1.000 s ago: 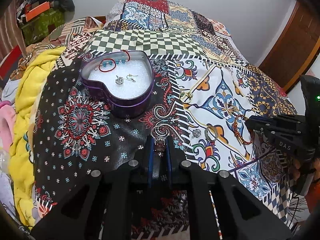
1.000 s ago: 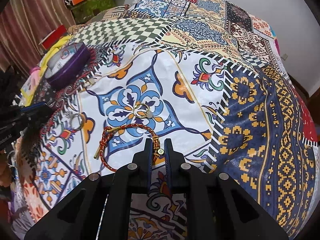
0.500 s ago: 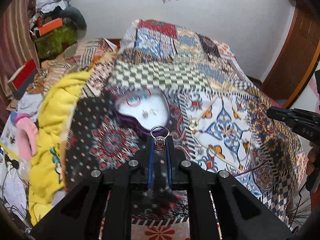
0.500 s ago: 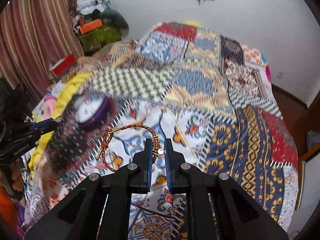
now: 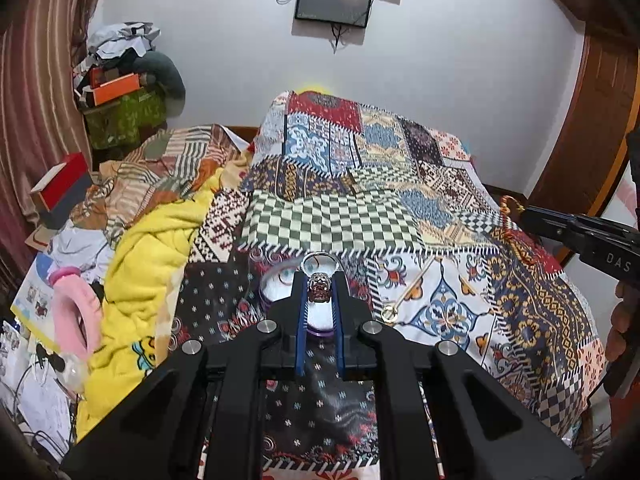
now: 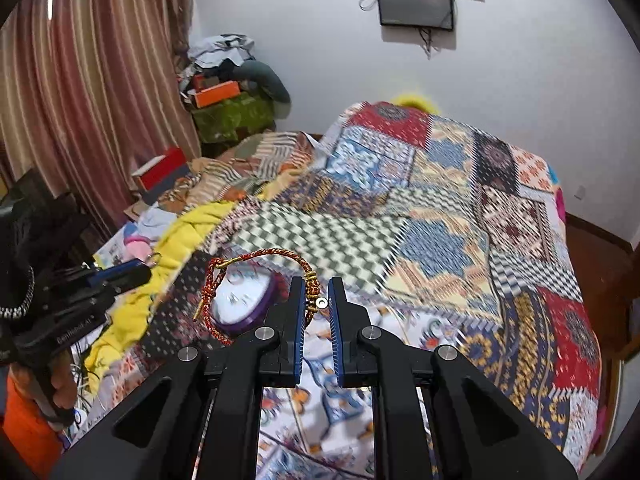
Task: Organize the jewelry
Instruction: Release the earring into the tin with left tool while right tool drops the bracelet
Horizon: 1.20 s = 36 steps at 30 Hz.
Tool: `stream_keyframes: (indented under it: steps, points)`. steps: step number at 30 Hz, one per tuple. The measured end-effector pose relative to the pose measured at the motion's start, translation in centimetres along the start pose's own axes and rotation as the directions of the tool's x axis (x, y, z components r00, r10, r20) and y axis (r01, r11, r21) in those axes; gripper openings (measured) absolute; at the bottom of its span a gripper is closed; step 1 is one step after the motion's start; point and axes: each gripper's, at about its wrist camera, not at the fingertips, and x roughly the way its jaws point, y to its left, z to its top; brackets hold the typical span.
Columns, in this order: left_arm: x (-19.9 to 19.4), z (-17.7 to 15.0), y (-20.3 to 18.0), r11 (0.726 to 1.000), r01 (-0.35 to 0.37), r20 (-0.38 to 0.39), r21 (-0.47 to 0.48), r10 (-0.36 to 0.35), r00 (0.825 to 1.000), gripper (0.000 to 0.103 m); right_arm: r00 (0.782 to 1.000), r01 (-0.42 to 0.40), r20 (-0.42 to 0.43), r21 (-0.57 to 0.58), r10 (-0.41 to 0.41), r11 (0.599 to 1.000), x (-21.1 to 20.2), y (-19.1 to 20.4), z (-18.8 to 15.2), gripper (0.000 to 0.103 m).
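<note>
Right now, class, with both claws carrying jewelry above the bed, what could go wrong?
The ring is pinched only at the left claw tips; it may slip onto the busy quilt and get lost. The bracelet hangs off the right claw and could snag the purple tin.

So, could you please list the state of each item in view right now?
Left gripper: shut on ring, raised.
Right gripper: shut on bracelet, raised.
Tin: open, on bed.
Gold ring: lying on quilt.
</note>
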Motion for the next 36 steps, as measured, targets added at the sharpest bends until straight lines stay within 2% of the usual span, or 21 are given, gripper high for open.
stream_keyframes:
  steps: [9, 16, 29, 36]
  points:
    - [0.7, 1.6, 1.0, 1.0, -0.013, 0.029, 0.002, 0.012, 1.0, 0.01, 0.999, -0.054, 0.003, -0.034, 0.054, 0.998, 2.9, 3.1, 2.0, 0.01]
    - [2.8, 2.1, 2.3, 1.0, -0.02, 0.013, -0.009, 0.02, 1.0, 0.01, 0.996, -0.083, -0.045, -0.052, 0.081, 0.995, 6.7, 4.7, 2.7, 0.01]
    - [9.1, 0.7, 4.3, 0.999, -0.025, -0.098, -0.041, 0.021, 0.995, 0.01, 0.974, -0.105, -0.209, -0.058, 0.091, 0.993, 14.3, 5.6, 0.4, 0.01]
    - [11.8, -0.2, 5.1, 0.998, -0.03, -0.156, -0.053, 0.021, 0.987, 0.01, 0.96, -0.116, -0.262, -0.062, 0.096, 0.991, 16.3, 5.8, -0.6, 0.01]
